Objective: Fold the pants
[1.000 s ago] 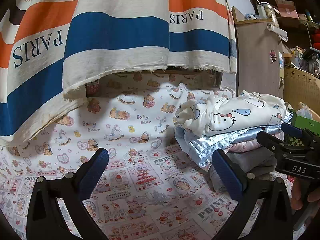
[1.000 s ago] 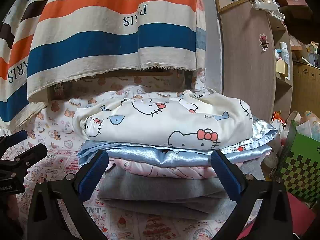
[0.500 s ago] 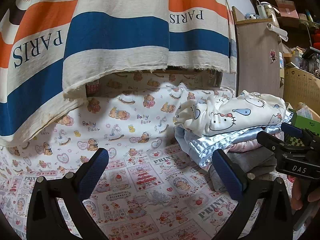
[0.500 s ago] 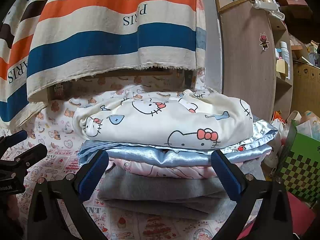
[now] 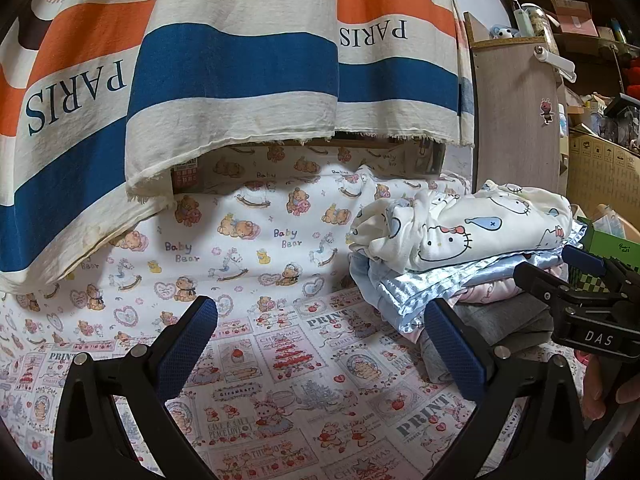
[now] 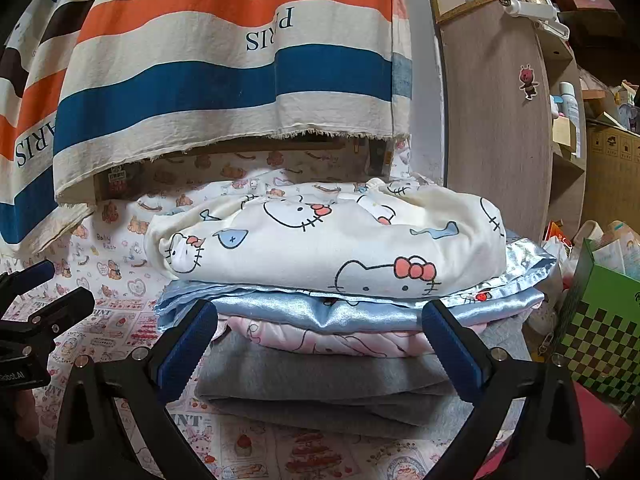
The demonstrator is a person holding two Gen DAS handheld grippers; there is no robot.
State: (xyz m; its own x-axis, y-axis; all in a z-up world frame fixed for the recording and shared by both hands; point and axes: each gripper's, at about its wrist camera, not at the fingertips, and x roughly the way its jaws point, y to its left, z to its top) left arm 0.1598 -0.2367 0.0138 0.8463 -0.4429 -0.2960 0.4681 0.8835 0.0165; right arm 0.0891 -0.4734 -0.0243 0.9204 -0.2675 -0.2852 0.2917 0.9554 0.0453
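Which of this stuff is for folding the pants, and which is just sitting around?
For the job:
- stack of folded clothes, cat-print piece on top
- left hand-held gripper, open
- right hand-held gripper, open
- printed cloth underneath

Just lying about:
- striped PARIS fabric
- wooden shelf
- green checkered box

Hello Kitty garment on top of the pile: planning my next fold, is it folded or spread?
Folded: the Hello Kitty garment sits as a compact bundle atop the stack.

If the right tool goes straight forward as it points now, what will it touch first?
Most likely the pile of folded clothes: the open right tool faces its side, about at the pink and grey layers. How far off it is remains unclear.
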